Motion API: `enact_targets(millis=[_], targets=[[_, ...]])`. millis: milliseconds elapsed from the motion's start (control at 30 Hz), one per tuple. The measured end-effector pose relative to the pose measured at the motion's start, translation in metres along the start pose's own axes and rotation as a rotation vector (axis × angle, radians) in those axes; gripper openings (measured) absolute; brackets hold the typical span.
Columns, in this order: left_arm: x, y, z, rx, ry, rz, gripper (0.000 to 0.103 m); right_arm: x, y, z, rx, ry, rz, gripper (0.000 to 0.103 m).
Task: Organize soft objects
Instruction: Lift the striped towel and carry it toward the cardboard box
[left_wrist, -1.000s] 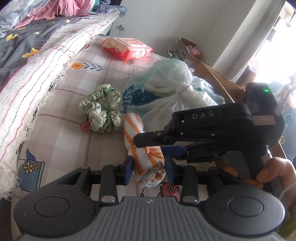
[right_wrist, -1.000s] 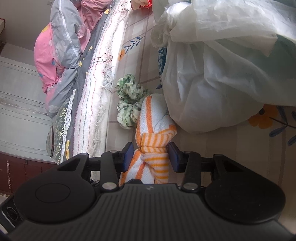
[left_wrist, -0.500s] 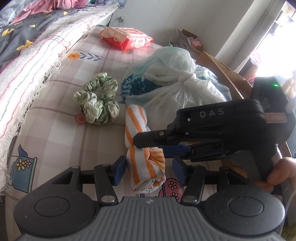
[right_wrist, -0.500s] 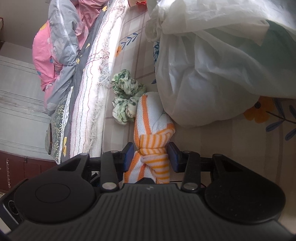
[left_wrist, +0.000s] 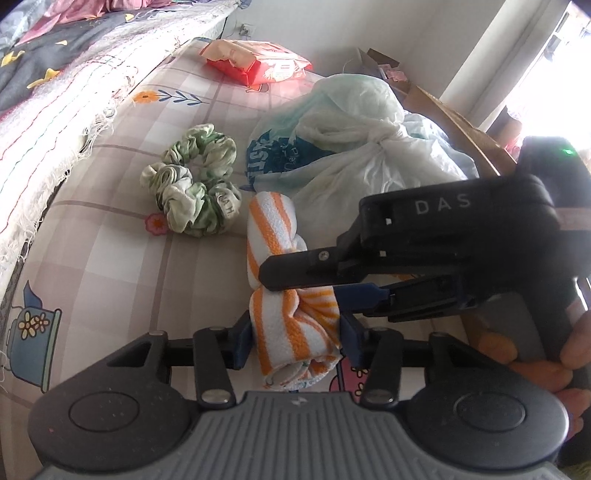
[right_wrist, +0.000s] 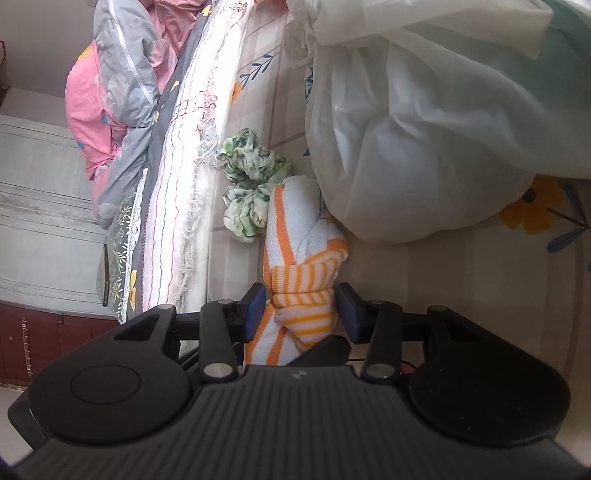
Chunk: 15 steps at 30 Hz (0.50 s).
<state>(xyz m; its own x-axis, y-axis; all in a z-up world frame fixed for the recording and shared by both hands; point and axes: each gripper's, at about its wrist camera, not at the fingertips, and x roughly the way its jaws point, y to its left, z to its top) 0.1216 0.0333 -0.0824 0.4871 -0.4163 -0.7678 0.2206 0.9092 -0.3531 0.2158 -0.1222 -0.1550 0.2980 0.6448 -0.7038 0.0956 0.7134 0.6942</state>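
item: striped towel (left_wrist: 275, 236), knotted, on the bedsheet (left_wrist: 110, 266) beside the scrunchies (left_wrist: 192, 192) and bag (left_wrist: 354, 155). right gripper (right_wrist: 301, 306) clamped on the knot. left gripper (left_wrist: 295, 338) closing round the near end, pads at the cloth. advice: hold the knot steady and seat the left pads squarely before pulling.

The left gripper (left_wrist: 295, 341) sank closer over the near end of the orange-striped towel (left_wrist: 291, 332). Its jaws first spread clear of the roll, and they were closing again with the towel's end between the fingers (left_wrist: 242, 341), both pads against the cloth.
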Motion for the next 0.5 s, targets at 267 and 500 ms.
enact_targets(millis=[267, 500], targets=[[-0.03, -0.011, 0.0, 0.034, -0.063, -0.009, 0.048, -0.021, 0.016, -0.006, -0.052, -0.04, 0.052, 0.039], [-0.069, -0.04, 0.01, 0.124, -0.17, -0.035, 0.048, -0.07, 0.04, -0.011, -0.14, -0.144, 0.126, 0.039]])
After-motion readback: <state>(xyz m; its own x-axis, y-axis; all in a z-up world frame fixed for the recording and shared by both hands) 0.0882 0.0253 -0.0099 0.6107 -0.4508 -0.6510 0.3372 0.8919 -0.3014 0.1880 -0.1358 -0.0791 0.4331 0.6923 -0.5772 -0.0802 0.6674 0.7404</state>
